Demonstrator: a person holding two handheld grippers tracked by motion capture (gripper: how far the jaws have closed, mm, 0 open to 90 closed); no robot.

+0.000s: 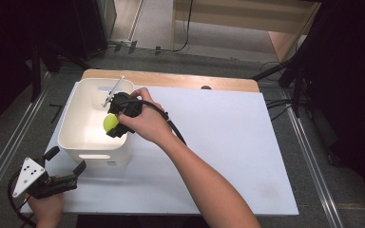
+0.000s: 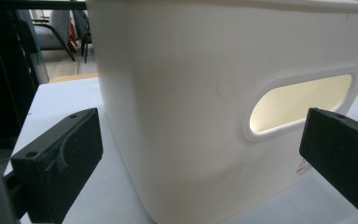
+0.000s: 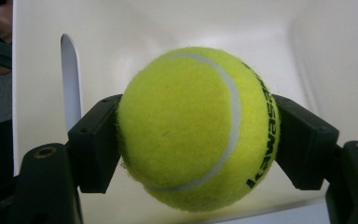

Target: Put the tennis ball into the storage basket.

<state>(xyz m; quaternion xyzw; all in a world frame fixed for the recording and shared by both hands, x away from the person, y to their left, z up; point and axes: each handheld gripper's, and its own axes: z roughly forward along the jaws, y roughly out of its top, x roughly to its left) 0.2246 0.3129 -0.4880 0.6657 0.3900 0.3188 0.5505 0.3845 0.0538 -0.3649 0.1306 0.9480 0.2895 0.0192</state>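
Observation:
A yellow-green tennis ball (image 1: 110, 122) (image 3: 198, 128) is clamped between the jaws of my right gripper (image 1: 114, 122) (image 3: 198, 140), which hangs over the inside of a white plastic bin (image 1: 76, 118) (image 3: 135, 28). The ball sits above the bin's floor, near its right wall. My left gripper (image 1: 67, 160) (image 2: 200, 154) rests low at the table's near left corner, open, jaws pointing at the bin's near wall (image 2: 186, 93) and its oval handle slot (image 2: 300, 102). Nothing lies between those jaws.
A white board (image 1: 228, 137) covers the wooden table (image 1: 171, 78). Black stands and cables (image 1: 285, 90) crowd the floor right of the table. A chair (image 2: 51, 32) stands beyond the far left.

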